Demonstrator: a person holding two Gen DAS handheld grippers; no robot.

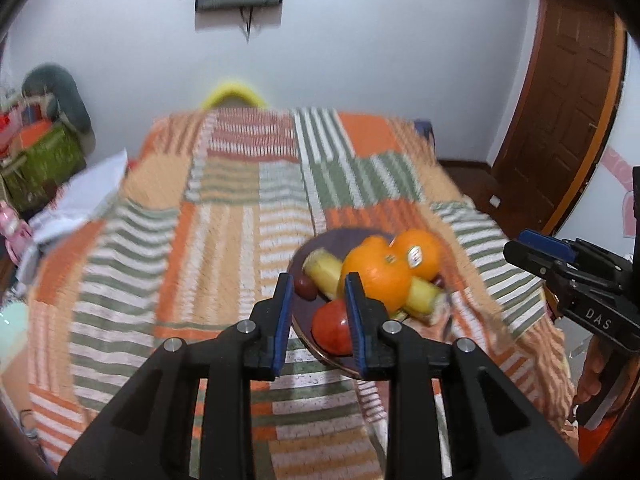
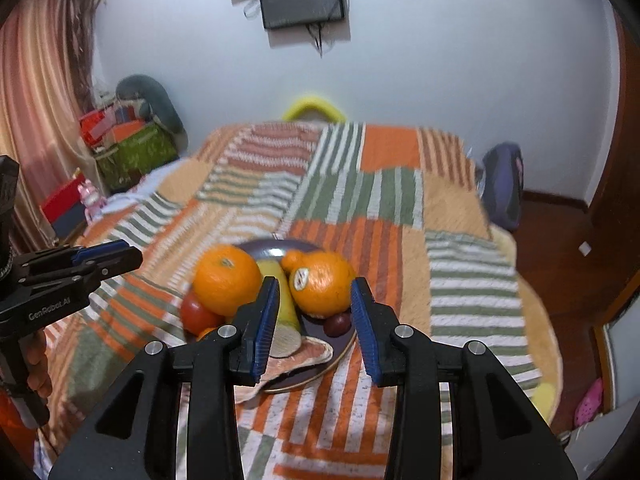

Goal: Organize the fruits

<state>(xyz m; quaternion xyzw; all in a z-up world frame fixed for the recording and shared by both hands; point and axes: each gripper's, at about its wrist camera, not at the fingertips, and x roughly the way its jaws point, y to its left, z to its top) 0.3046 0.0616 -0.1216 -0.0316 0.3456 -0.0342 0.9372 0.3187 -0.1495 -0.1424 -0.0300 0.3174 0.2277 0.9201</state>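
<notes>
A dark plate (image 1: pixel 340 242) (image 2: pixel 280 249) sits on the striped bedspread and holds two oranges (image 1: pixel 380 280) (image 2: pixel 226 282), one with a sticker (image 1: pixel 420 254) (image 2: pixel 326 284), a yellow-green banana piece (image 1: pixel 324 272) (image 2: pixel 286 300), a red tomato (image 1: pixel 330 328) (image 2: pixel 198 316) and a small dark fruit (image 1: pixel 306 286) (image 2: pixel 336 324). My left gripper (image 1: pixel 318 320) is open and empty, just near the plate's left side. My right gripper (image 2: pixel 316 324) is open and empty, hovering before the sticker orange. Each gripper shows in the other's view, the right one (image 1: pixel 536 248) and the left one (image 2: pixel 108 254).
The bedspread (image 1: pixel 224 220) (image 2: pixel 460 280) covers a bed that fills both views. A fold of cloth lies over the plate's near edge (image 2: pixel 300 356). Boxes and bags (image 2: pixel 132 148) are stacked at the left; a dark backpack (image 2: pixel 504 184) and a wooden door (image 1: pixel 560 120) stand at the right.
</notes>
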